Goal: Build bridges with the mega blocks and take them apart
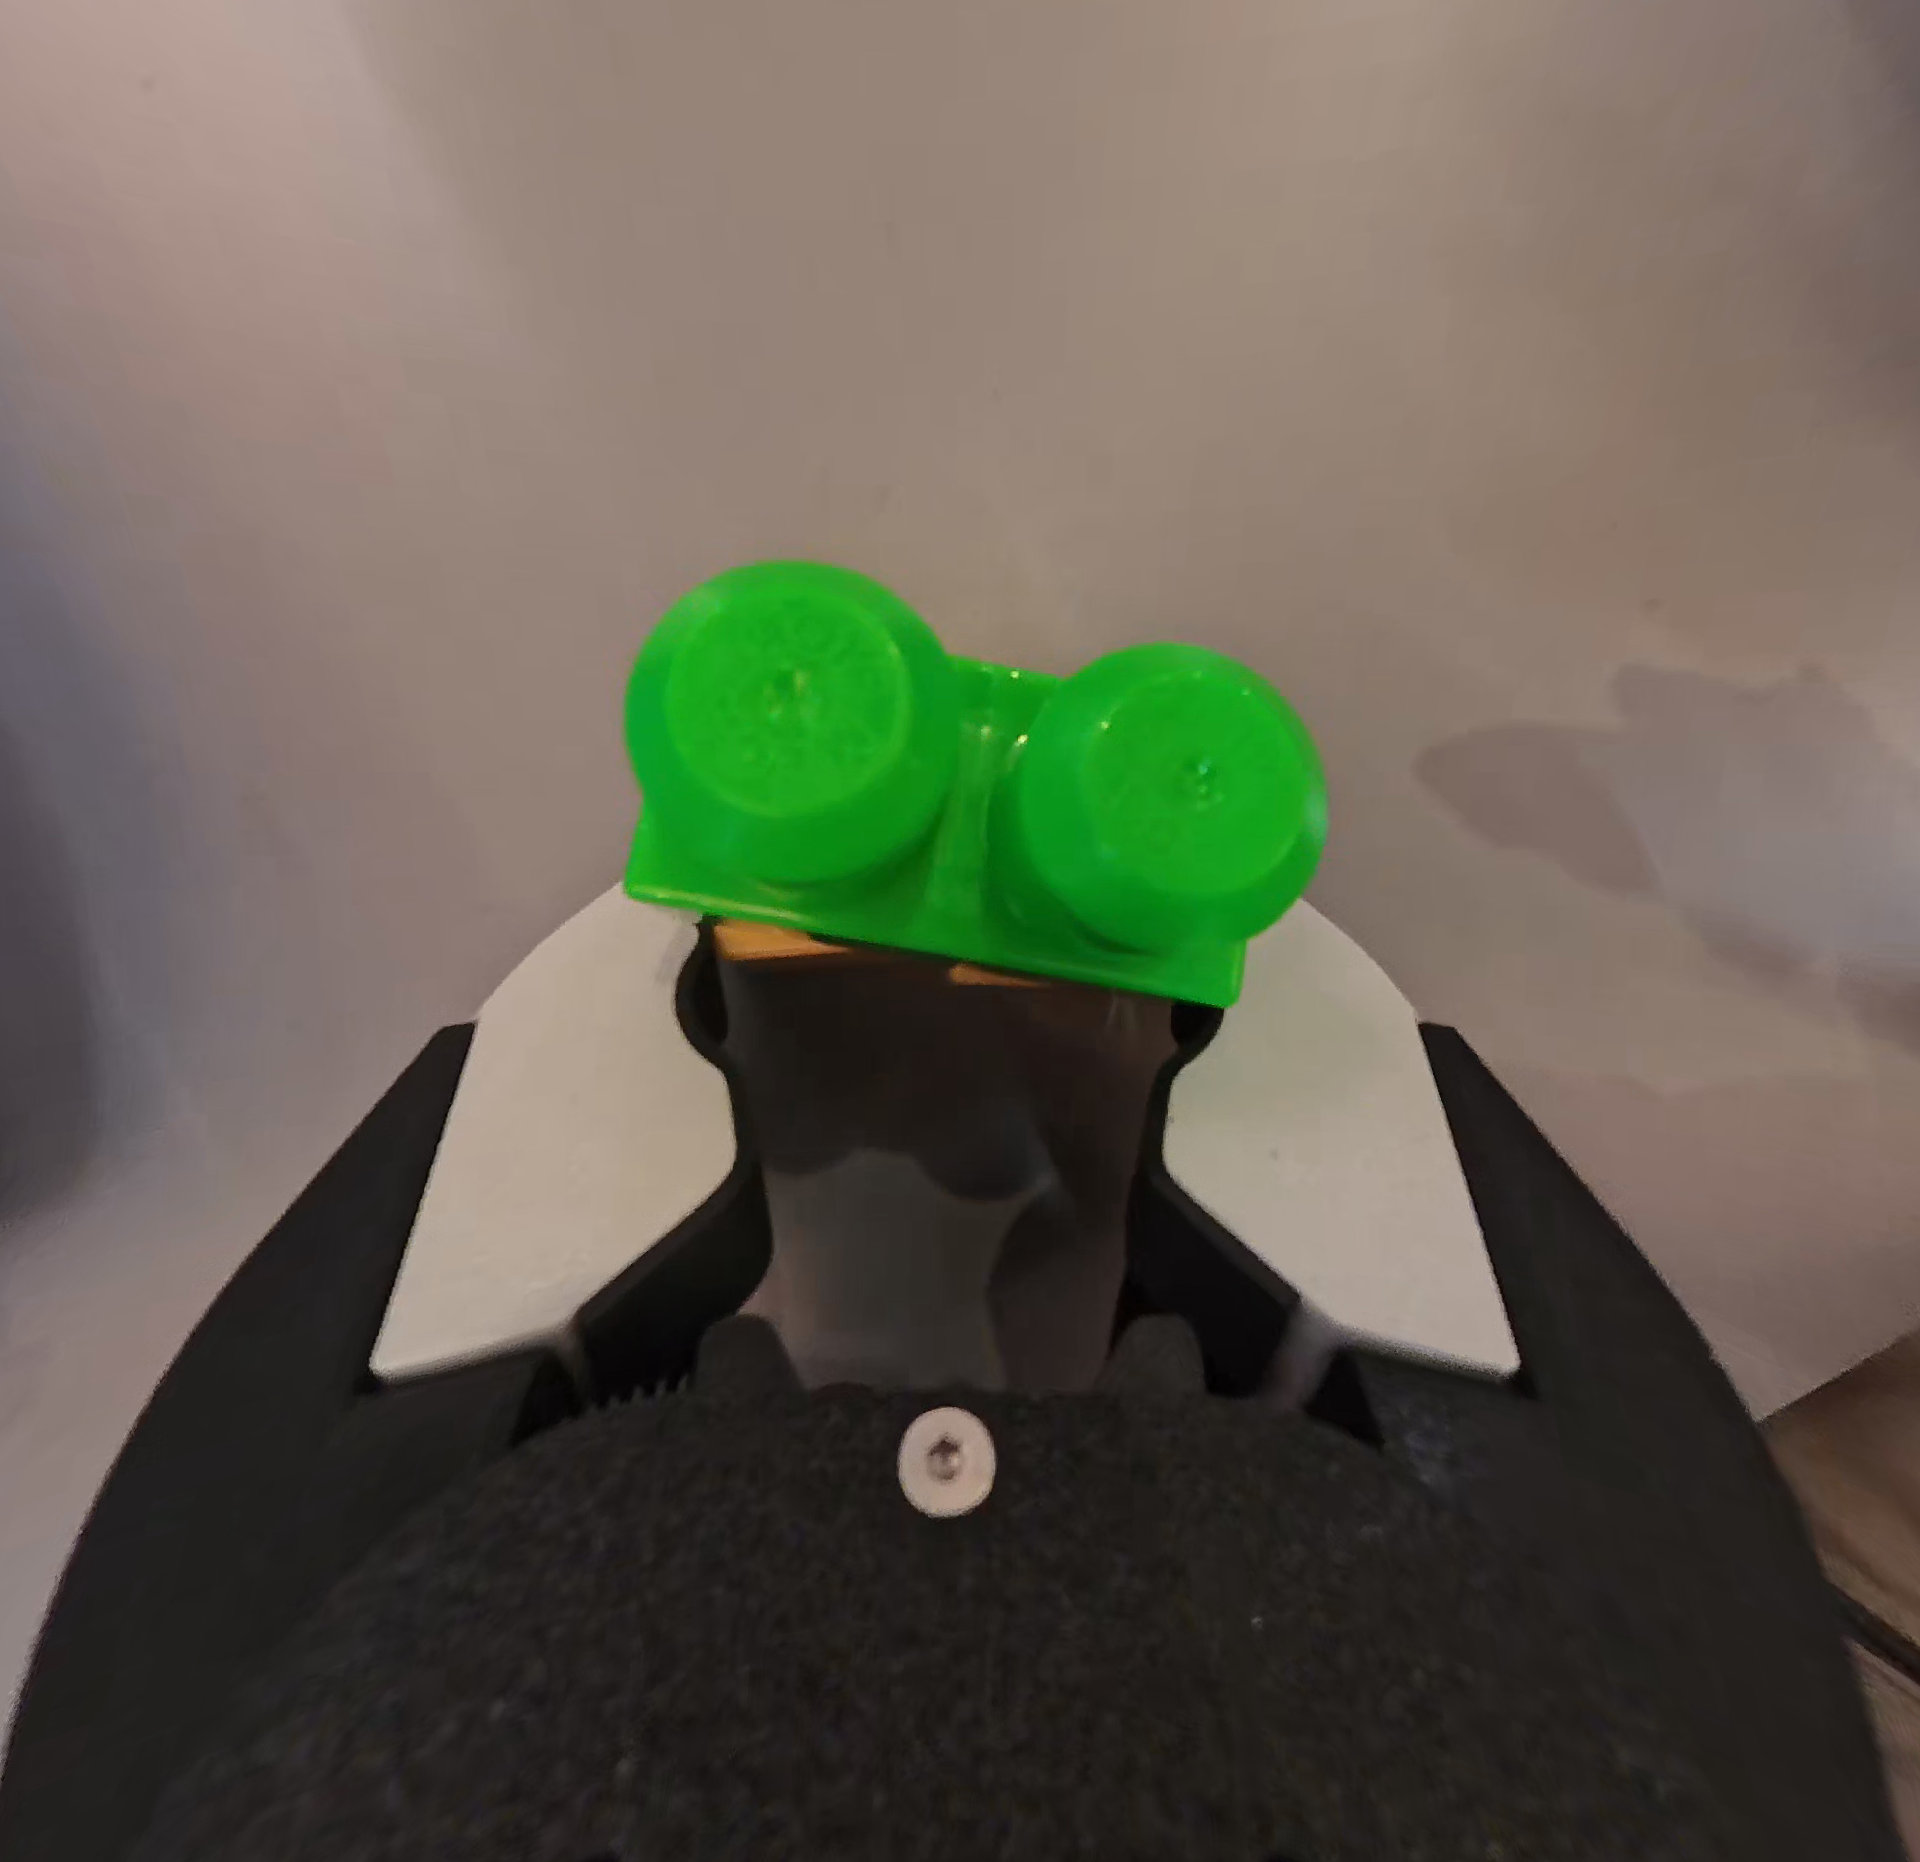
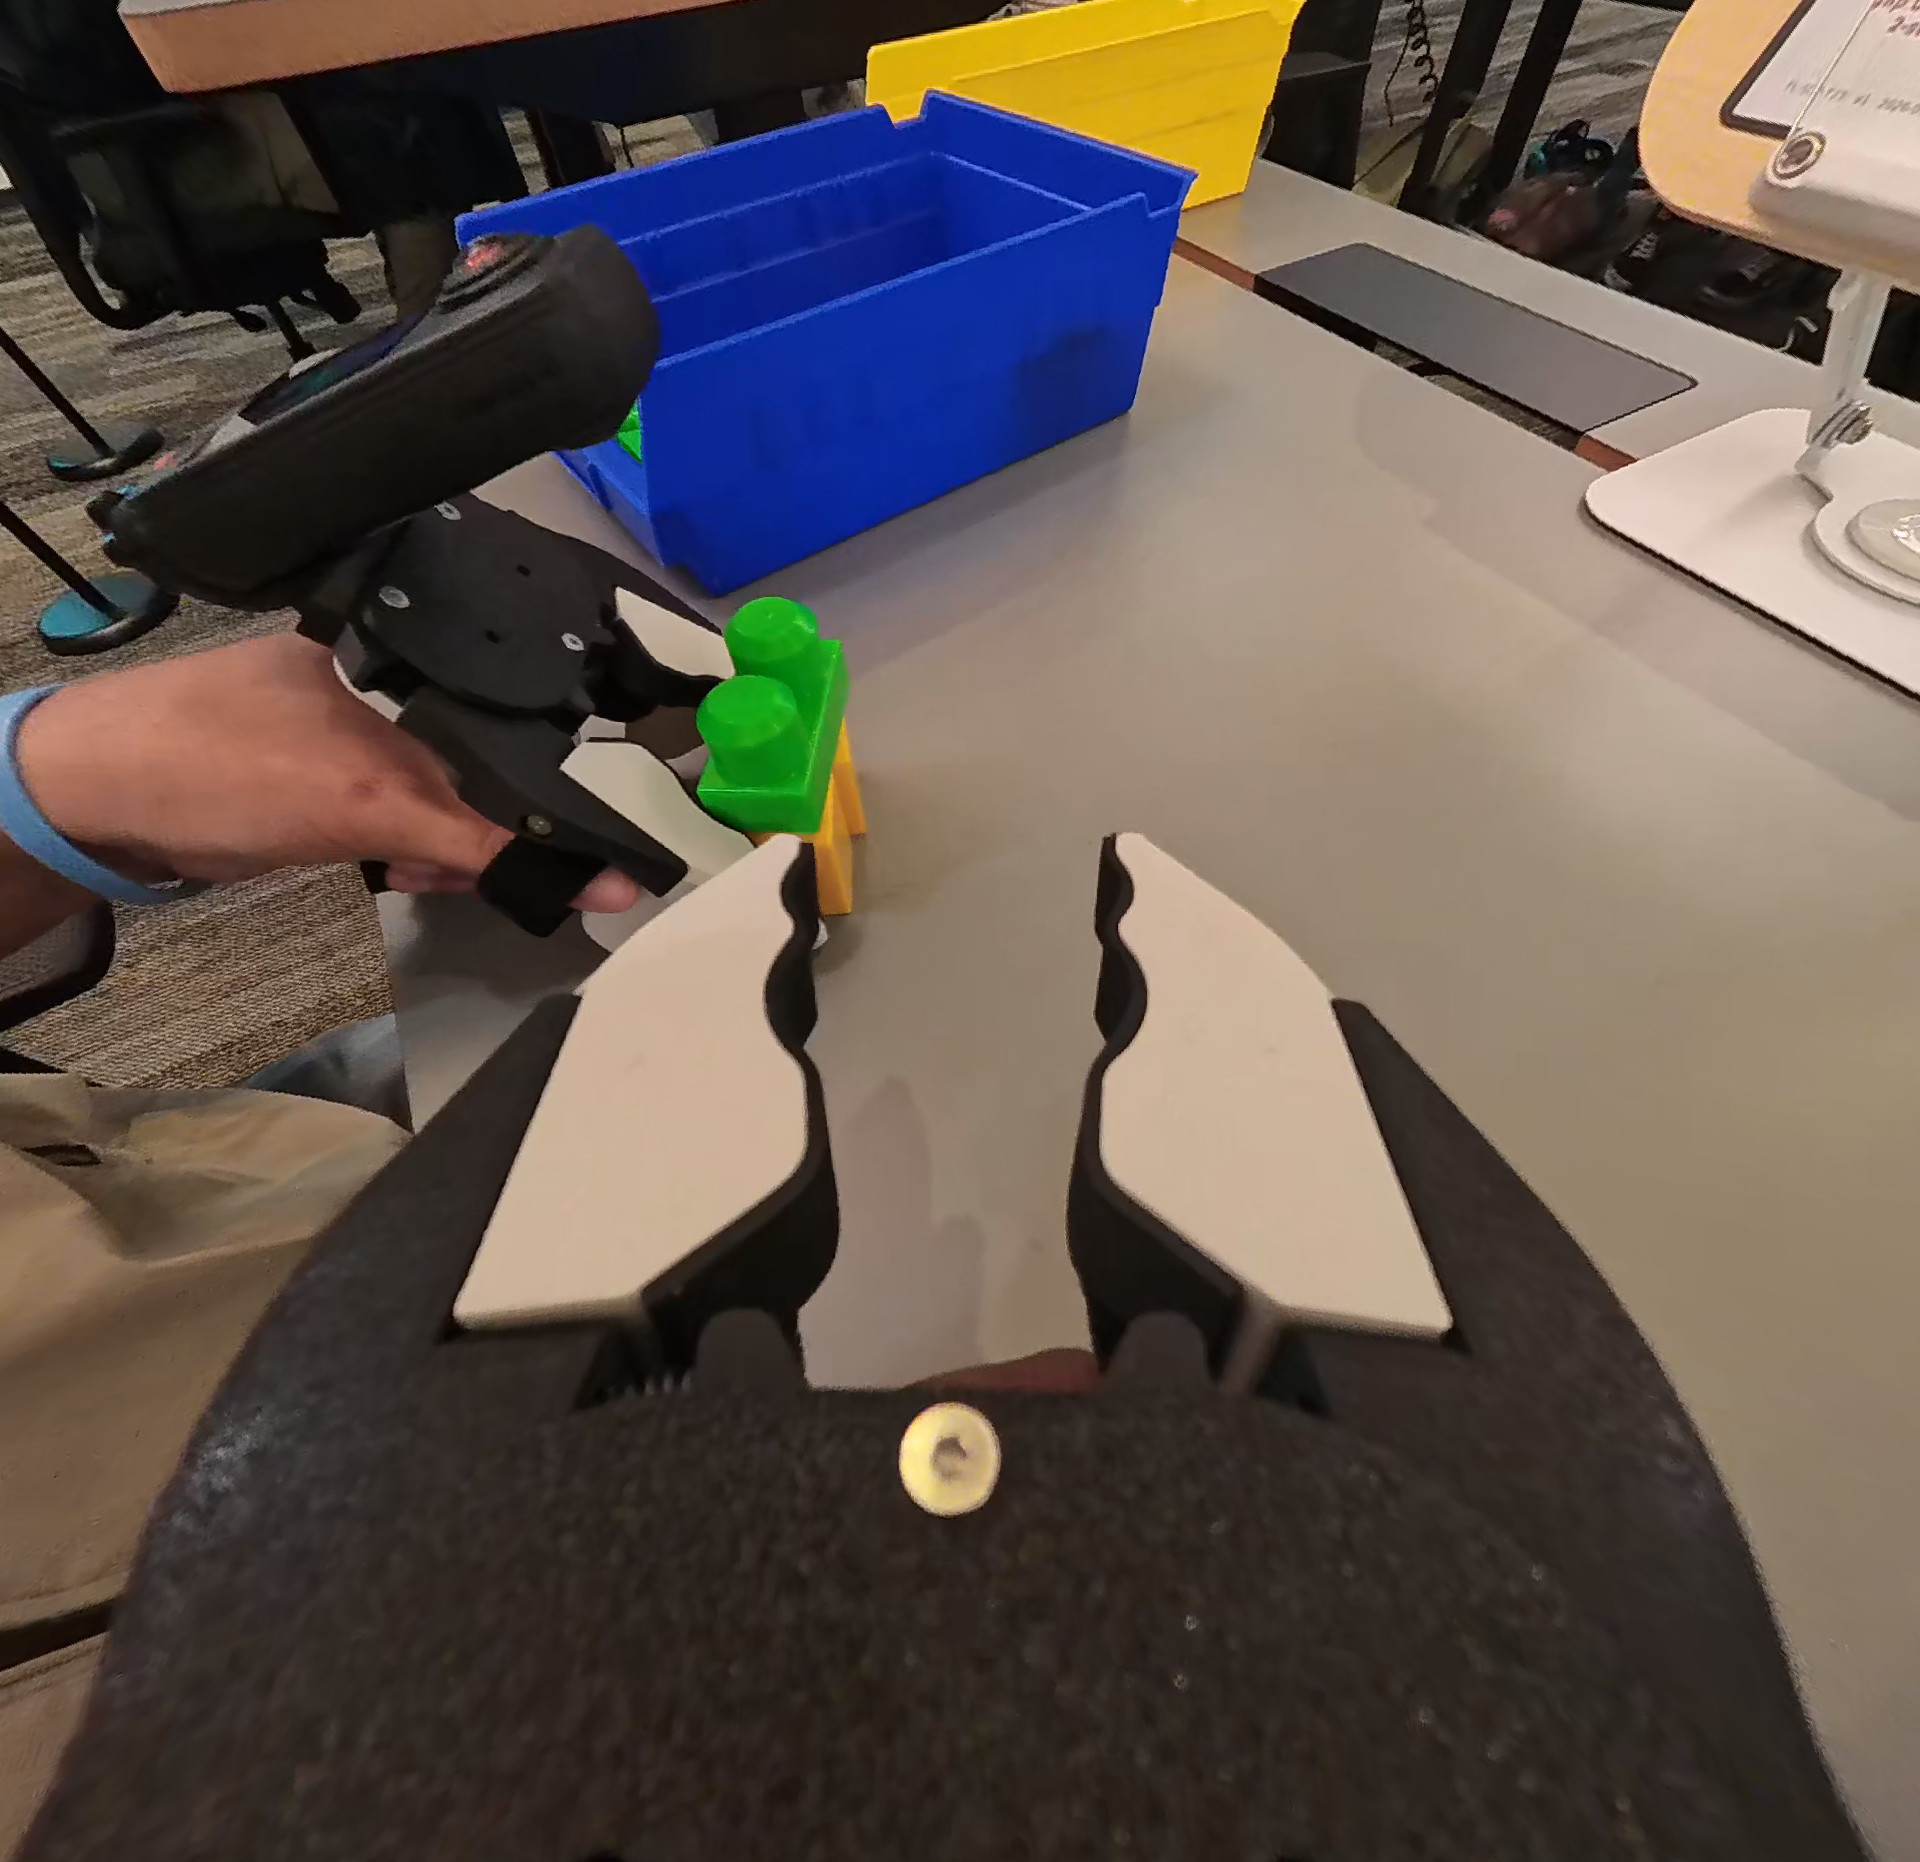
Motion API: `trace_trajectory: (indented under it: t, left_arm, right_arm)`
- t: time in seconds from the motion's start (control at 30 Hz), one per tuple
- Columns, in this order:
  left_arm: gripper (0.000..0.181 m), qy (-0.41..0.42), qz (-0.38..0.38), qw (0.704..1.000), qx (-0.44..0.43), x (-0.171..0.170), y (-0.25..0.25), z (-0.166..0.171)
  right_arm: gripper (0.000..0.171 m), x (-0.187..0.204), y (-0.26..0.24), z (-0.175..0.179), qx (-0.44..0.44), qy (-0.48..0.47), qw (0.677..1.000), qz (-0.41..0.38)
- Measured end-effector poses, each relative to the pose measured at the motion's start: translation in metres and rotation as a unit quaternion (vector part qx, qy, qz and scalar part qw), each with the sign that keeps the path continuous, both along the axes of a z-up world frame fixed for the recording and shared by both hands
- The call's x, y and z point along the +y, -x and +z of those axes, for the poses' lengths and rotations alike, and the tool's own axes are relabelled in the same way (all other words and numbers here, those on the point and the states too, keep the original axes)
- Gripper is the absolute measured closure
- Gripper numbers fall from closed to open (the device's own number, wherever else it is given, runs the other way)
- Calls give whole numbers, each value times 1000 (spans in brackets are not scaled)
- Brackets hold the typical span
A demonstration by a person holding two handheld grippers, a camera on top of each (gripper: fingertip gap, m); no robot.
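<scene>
Left claw (image 2: 717,773), held in a person's hand (image 2: 260,763) at 9 o'clock of the bench (image 2: 1351,773), pinching a stack of two blocks: a green block (image 2: 774,732) with two studs, seated on a yellow block (image 2: 842,836). In the left wrist view the green block (image 1: 966,773) fills the centre, studs facing the camera, with a sliver of the yellow block (image 1: 769,945) under it between the white fingers (image 1: 582,1137) of the left claw (image 1: 935,971); behind it only a plain pale surface. The stack sits low over the bench; whether it touches the surface cannot be told. Right claw (image 2: 951,856), at 6 o'clock, spread and holding nothing, its left fingertip just beside the yellow block. A blue bin (image 2: 862,358) stands on the bench at 12 o'clock of the stack, with something green just visible at its lower left corner; a yellow bin (image 2: 1091,77) lies beyond it. A white stand (image 2: 1766,503) rests at 3 o'clock.
</scene>
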State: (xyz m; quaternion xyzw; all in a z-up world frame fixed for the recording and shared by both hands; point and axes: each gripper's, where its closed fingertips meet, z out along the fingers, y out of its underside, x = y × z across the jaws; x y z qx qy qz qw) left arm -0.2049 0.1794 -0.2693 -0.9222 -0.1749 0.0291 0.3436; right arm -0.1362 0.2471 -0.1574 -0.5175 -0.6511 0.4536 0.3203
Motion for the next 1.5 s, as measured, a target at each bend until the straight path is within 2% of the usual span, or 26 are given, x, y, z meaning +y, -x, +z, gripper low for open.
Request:
trace_trajectory:
  t: [0.43, 0.6, 0.77, 0.9, 0.97, 1.1, 1.3, 1.43, 1.5]
  left_arm:
    - [100, -16, -13, 1000, -21, 0, -5, 3]
    - [94, -8, -24, 1000, -8, -1, -9, 1]
    - [92, -12, -42, 999, -22, -2, -20, 2]
    - [91, -17, -42, 999, -22, -8, -22, 2]
    - [92, -16, -38, 999, -23, -12, -22, 2]
    - [96, -22, -32, 999, -22, -22, -16, 7]
    - [118, -44, -33, 998, -3, -35, 4, 24]
    - [131, -47, -38, 998, 10, -39, 14, 30]
    - [124, -51, -61, 997, 9, -38, 8, 32]
  right_arm:
    - [122, -9, 3, -17, -32, 20, 999, 19]
    - [122, -14, 4, -22, -43, 26, 998, 28]
    - [133, -21, 9, -52, -102, -3, 994, 47]
    - [114, -34, 12, -57, -102, -1, 993, 67]
    - [117, -40, 12, -60, -106, -3, 991, 82]
    - [134, -42, 11, -65, -116, -36, 989, 85]
    - [164, -44, 7, -69, -122, -29, 989, 84]
    - [170, -49, 9, -72, -126, -16, 988, 86]
    - [160, -51, 10, -72, -129, -18, 988, 83]
